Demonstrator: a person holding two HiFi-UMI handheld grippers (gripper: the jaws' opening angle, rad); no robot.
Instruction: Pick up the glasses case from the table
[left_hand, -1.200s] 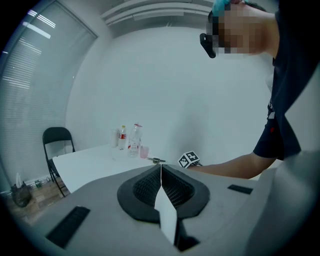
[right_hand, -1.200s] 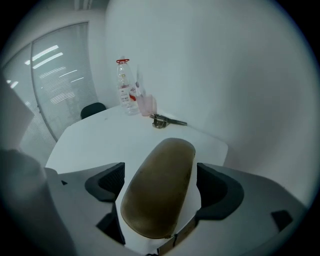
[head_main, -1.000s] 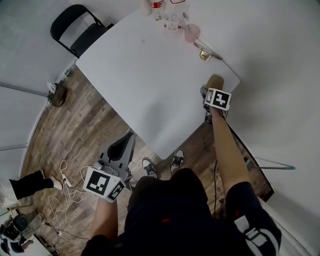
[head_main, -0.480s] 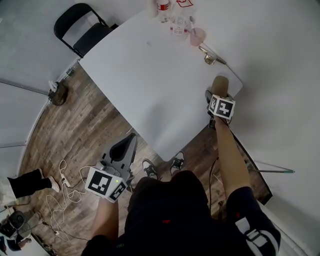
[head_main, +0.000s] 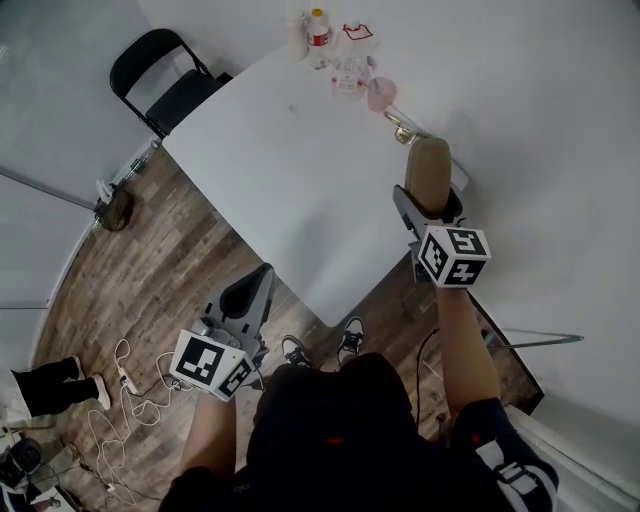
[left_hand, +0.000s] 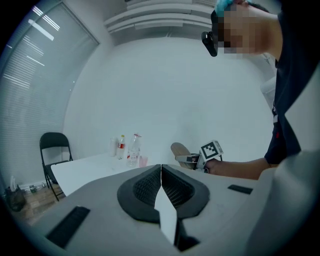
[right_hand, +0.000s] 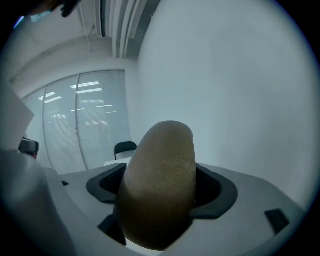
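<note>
R gripper (head_main: 432, 205) is clamped on the tan glasses case (head_main: 428, 172), centre-right of head view, over the table (head_main: 280, 170) edge. The case sticks out past the jaws, w/ its near end hidden btwn them. L gripper (head_main: 247, 298) is lower left, jaws pressed together. Bottles (head_main: 317, 25) at top are too small to read.

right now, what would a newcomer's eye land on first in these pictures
The brown glasses case stands out first: it is clamped in the right gripper, held up above the right edge of the white table, and it fills the right gripper view. Next comes the left gripper, shut on nothing and held low over the wooden floor. The bottles cluster at the table's far end.
</note>
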